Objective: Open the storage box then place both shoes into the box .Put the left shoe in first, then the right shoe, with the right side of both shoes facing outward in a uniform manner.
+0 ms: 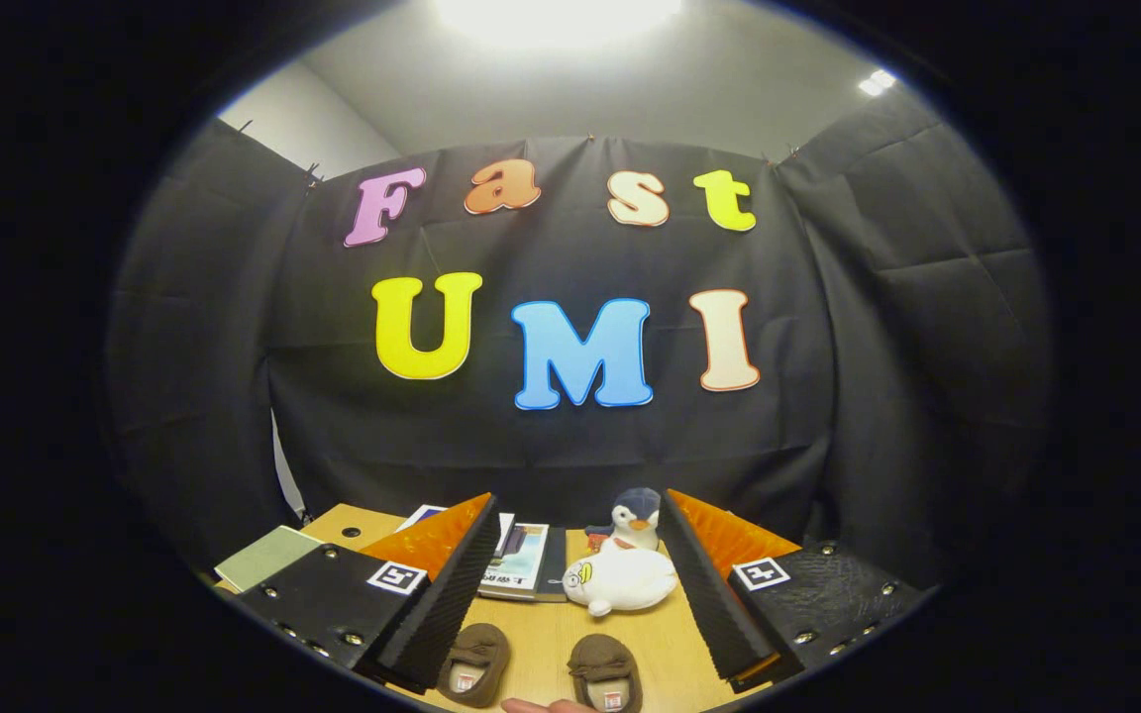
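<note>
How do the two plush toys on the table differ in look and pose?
The penguin plush is grey-blue and white and sits upright; the white plush is nearly all white and lies low on its side. The penguin plush sits behind, nearer the black cloth; the white plush lies in front of it, nearer the two brown shoes. Both sit on the wooden table, between the fingers of the open gripper, beyond the shoes.

Surface: a light wooden tabletop point(541, 634) with a small dark hole near its far left corner.
Near part: two small brown slip-on shoes point(476, 662), point(606, 670) side by side, apart from each other.
Middle: a white plush duck point(622, 580), a grey-and-white plush penguin point(636, 519) just behind it.
Far part: flat books point(521, 566) left of the duck; a pale green notebook point(263, 557) at the left corner.
</note>
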The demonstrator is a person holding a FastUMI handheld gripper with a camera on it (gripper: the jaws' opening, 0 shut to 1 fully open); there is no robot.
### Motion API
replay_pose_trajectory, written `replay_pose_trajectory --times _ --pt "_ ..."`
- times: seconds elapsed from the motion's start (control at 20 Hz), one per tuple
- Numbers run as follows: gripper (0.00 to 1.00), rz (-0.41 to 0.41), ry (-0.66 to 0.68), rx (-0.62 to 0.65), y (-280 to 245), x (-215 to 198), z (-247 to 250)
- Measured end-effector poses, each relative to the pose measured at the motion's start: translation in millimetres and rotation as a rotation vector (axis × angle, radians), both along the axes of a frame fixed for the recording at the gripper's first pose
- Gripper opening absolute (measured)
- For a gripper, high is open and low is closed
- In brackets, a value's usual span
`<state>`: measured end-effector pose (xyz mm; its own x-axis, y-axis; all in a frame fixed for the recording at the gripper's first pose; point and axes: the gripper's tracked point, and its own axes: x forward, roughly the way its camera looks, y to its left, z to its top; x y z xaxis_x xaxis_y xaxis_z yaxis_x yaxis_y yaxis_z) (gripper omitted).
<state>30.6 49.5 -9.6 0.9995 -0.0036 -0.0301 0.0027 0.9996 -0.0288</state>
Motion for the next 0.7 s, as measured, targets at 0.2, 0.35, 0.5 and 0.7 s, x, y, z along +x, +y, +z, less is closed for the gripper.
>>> replay_pose_trajectory --times 0.2,0.35,0.5,0.7 --pt "0.97 0.123 0.071 0.033 34.7 15.0 -25.3" --pt "0.97 0.248 0.171 0.092 69.9 25.1 -54.8" --pt "0.97 0.352 0.276 0.158 101.2 37.3 -86.0" --pt "0.98 0.511 0.430 0.254 147.9 40.1 -129.4"
